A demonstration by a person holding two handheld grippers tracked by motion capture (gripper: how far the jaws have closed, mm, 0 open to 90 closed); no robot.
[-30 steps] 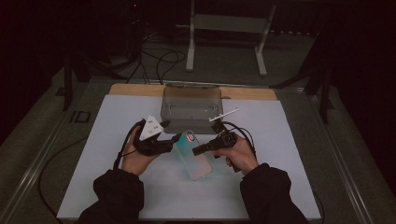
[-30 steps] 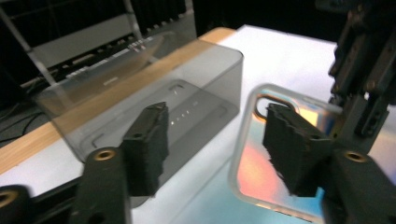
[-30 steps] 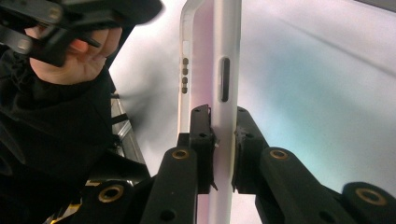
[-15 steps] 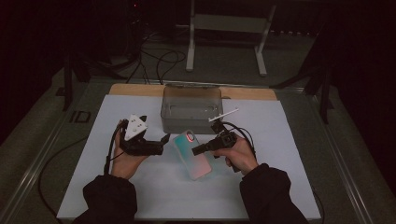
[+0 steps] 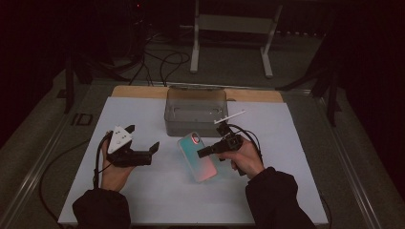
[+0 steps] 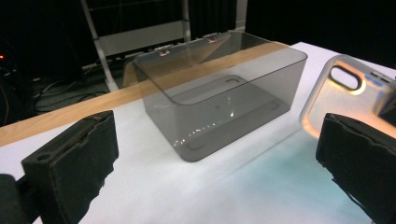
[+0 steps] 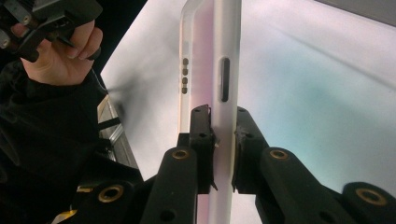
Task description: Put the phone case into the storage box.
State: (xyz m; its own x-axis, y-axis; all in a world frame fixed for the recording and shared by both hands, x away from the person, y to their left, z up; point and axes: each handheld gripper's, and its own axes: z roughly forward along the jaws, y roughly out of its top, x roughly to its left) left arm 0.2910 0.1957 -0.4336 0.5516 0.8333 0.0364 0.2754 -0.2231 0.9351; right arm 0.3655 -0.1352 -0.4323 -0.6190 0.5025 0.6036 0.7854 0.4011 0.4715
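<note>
A translucent phone case point(image 5: 197, 157), teal fading to pink, is held just above the white table top in mid-table. My right gripper point(image 5: 202, 152) is shut on its right edge. In the right gripper view the pads point(image 7: 201, 140) pinch the case point(image 7: 219, 56) edge-on. My left gripper point(image 5: 144, 142) hovers to the left of the case, apart from it. Its jaws have just been opening and stand wide with nothing between them point(image 6: 215, 177). The case's camera cut-out end point(image 6: 345, 93) shows past the right-hand jaw.
A clear grey plastic bin point(image 5: 196, 112) stands open behind the case, close to the wooden strip point(image 5: 138, 91) at the table's far edge. The white sheet point(image 5: 157, 200) spreads out on all sides. A metal stand and cables lie on the floor beyond.
The left gripper drew away from the case's left side toward the left, and its jaws opened wide. The right gripper and the case stayed where they were.
</note>
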